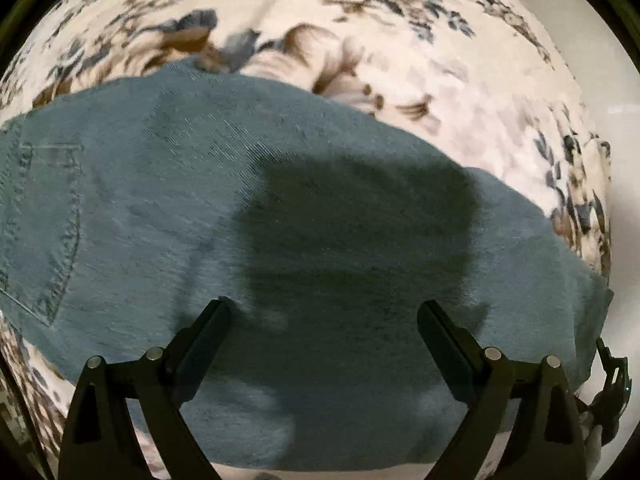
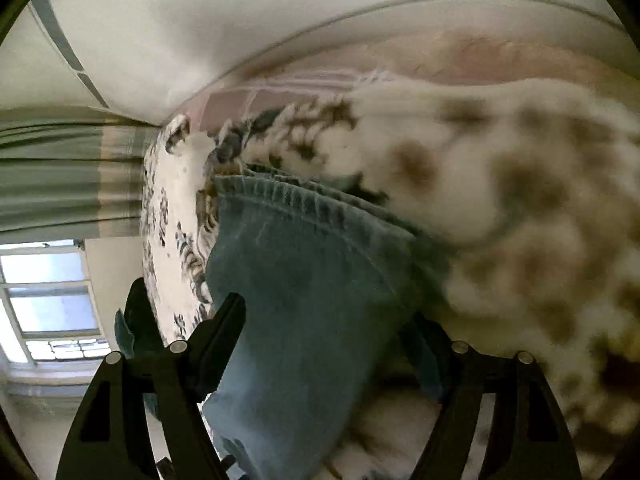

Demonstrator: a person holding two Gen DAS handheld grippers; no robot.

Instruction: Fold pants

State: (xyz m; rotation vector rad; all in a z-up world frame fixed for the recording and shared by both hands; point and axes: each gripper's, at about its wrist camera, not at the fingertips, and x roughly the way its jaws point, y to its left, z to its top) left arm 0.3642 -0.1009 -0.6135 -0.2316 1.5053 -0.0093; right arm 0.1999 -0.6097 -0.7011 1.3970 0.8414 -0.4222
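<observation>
Blue denim pants (image 1: 168, 200) lie spread across a floral bedspread (image 1: 400, 40), seen from the left wrist camera looking straight down. The left gripper (image 1: 324, 312) hangs over the cloth with its jaws spread wide and nothing between them, its dark shadow (image 1: 360, 232) falling on the denim just ahead of the fingers (image 1: 208, 332). A stitched back pocket (image 1: 48, 224) shows at the left of the garment, toward the bedspread's left edge; the pants reach to the bedspread's near edge.

From the right wrist camera, tilted and blurred, a pant leg runs up between the fingers of the right gripper (image 2: 328, 320), whose jaws also stand wide, the pads not pressing the cloth. The leg's stitched hem (image 2: 312, 196) lies on the bedspread near its far edge. A green curtain (image 2: 60, 176) and a window (image 2: 48, 300) fill the left side.
</observation>
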